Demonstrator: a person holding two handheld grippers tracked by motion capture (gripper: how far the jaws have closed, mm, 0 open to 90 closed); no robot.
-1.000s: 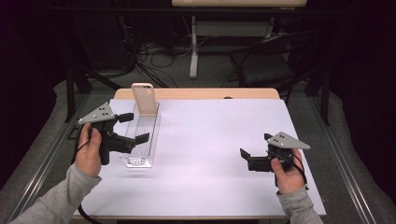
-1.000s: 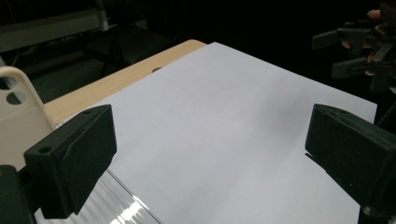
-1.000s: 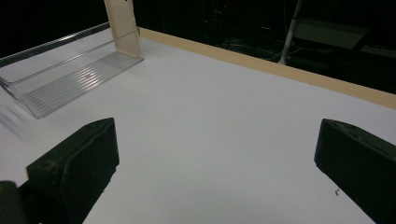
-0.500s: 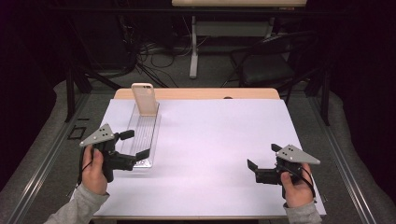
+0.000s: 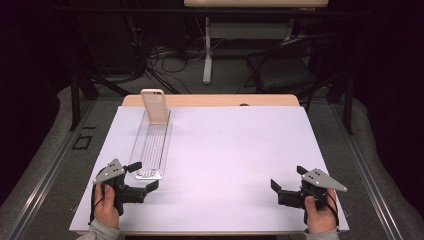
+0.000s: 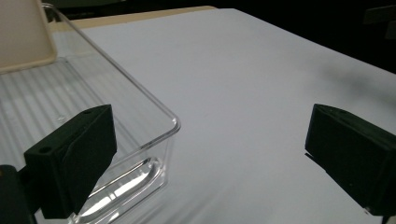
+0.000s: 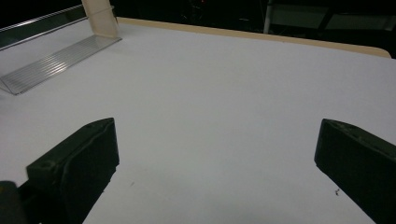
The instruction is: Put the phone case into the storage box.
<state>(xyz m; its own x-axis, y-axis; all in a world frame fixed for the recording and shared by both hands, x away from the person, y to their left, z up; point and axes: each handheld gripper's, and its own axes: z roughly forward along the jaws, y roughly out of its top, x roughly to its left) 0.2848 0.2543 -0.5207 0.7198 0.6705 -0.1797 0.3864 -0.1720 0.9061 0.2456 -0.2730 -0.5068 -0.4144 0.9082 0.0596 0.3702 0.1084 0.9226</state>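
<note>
White table sheet point(image 5: 230, 150) bears clear tray point(image 5: 152, 145), beige block point(image 5: 154, 106).

Clear gloss against matt white and black

My jaws look like matt black plastic, faintly grainy; the long tray point(image 6: 154, 122) beside my left gripper point(image 5: 142, 176) is clear glossy plastic with a ribbed floor and bright glints at its rim. The beige piece point(image 5: 154, 106) standing in it looks smooth and dull. The white sheet point(image 5: 235, 150) is matt, paper-like, over a pale wood-look table edge point(image 5: 215, 100).
</note>
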